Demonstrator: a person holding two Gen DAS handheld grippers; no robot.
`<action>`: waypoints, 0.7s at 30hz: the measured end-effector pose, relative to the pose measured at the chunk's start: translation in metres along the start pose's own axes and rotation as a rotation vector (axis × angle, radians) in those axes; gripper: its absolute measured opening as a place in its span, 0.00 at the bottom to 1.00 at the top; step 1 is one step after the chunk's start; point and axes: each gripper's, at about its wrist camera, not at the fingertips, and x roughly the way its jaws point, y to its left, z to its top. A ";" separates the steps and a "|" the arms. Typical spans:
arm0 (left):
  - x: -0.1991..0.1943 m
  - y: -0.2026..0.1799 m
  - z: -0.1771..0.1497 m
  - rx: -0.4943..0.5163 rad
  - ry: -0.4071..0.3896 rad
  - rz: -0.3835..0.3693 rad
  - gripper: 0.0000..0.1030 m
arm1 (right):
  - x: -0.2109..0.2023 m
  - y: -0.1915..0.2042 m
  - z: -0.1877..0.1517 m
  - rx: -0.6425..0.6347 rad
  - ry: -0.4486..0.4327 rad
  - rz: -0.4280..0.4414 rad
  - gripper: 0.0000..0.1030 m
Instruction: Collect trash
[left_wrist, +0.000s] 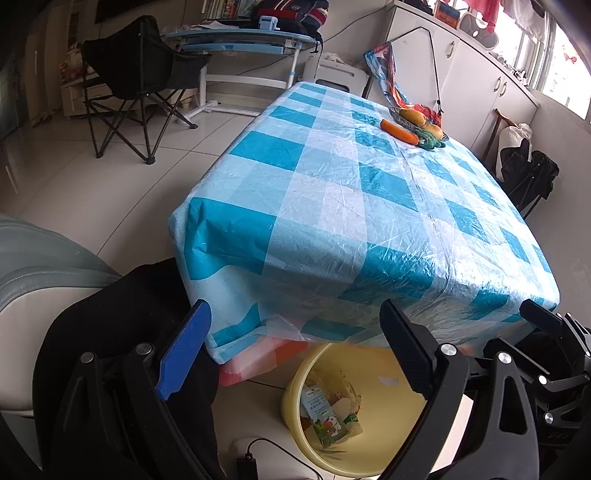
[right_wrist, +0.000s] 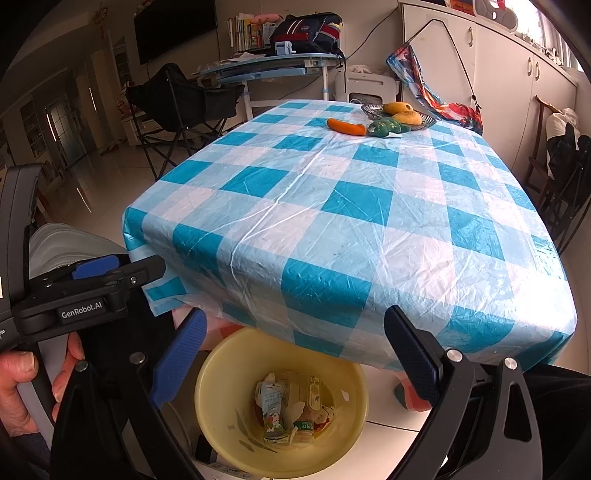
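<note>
Covering table (right_wrist: 332, 221): blue-checked cloth; tiled floor (left_wrist: 110, 184).

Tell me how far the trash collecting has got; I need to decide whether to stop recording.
Done: crumpled cartons and wrappers lie in the yellow basin on the floor.
In hand: nothing; left tongs and right tongs are open and empty.
Left: no trash shows on the checked tablecloth, only the carrot and fruit basket.

Checked table (right_wrist: 332, 221), carrot (right_wrist: 346, 126), fruit basket (right_wrist: 424, 122)
</note>
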 end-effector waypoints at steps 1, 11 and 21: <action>0.000 0.000 0.000 0.000 0.001 0.000 0.87 | 0.000 0.001 0.000 -0.002 0.000 0.000 0.90; -0.003 0.001 -0.001 0.001 -0.005 0.000 0.87 | -0.012 -0.024 0.009 0.118 -0.062 0.006 0.90; -0.002 0.003 -0.002 0.001 0.007 0.005 0.87 | -0.004 -0.046 0.020 0.197 -0.047 -0.012 0.90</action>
